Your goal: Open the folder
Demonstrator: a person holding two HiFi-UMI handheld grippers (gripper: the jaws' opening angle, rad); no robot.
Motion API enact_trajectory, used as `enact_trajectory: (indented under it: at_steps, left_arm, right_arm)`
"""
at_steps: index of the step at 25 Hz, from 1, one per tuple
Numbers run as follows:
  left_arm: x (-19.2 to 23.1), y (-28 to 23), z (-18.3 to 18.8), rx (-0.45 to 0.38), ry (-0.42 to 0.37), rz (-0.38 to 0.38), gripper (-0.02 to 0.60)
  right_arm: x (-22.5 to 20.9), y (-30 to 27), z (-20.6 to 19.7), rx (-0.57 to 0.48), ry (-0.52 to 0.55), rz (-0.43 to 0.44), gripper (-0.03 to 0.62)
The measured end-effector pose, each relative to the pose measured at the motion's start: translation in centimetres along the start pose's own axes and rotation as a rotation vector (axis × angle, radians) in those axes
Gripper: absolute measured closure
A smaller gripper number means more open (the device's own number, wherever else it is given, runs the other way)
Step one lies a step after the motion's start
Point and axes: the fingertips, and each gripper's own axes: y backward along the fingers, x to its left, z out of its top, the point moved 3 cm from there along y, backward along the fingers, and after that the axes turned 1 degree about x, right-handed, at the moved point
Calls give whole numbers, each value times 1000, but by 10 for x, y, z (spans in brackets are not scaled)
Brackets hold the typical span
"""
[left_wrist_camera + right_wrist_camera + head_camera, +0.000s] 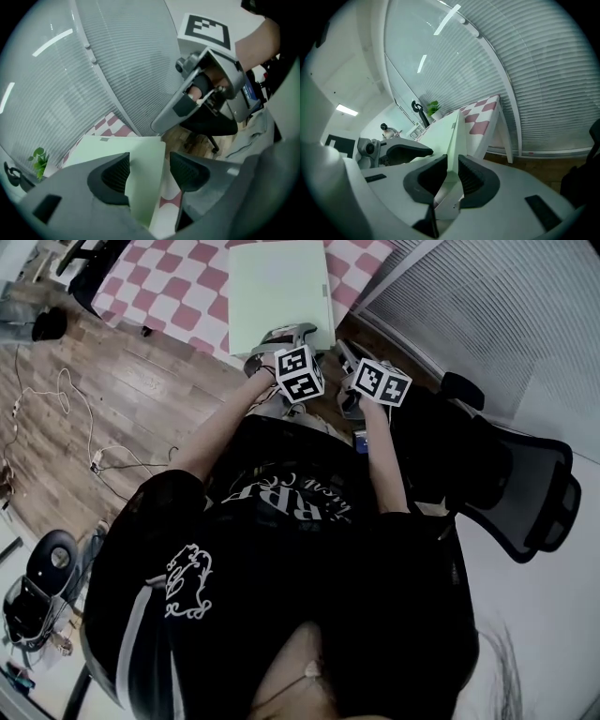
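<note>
The pale green folder lay flat on the pink-and-white checked table in the upper middle of the head view. Its long axis ran from the top of the frame down toward the person, and its near short edge sat at the table's near edge. The right tongs met that edge at the folder's lower right corner. The left tongs were just beside them, a little nearer the middle.

In the right gripper view the right tongs were clenched on the folder. Its thin edge stood upright between the jaws and filled the narrow gap, and the rest stretched away over the table. Whether they held one cover or the whole thickness I could not tell.

In the left gripper view the left tongs stood released, jaws wide apart. A corner of the folder ran between them, close against the left-hand jaw and well clear of the right-hand one. The table showed beyond it, left of centre.

By my reading the opening had not begun. The coming move turned on the folder lying straight ahead of both tongs, with its near edge already inside each pair of jaws. Only the right had a hold, so the left would probably need to close on a single cover. I could not make out where the spine lay, so I could not say which way the cover would swing.
</note>
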Motion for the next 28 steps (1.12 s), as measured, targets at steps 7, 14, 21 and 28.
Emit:
enact_trajectory:
  at_steps: [7, 14, 21, 28]
  left_arm:
    - [3, 0, -2, -49, -26, 96, 354]
    - [3, 16, 5, -125, 36, 86, 449]
    - [11, 34, 14, -157, 83, 139, 535]
    - [28, 51, 14, -222, 294, 134, 554]
  right_arm:
    - [-2, -14, -8, 19, -55, -1, 557]
    - [-3, -16, -8, 32, -51, -4, 557]
    - [-1, -16, -7, 42, 40, -28, 557]
    - [0, -16, -7, 51, 75, -41, 557]
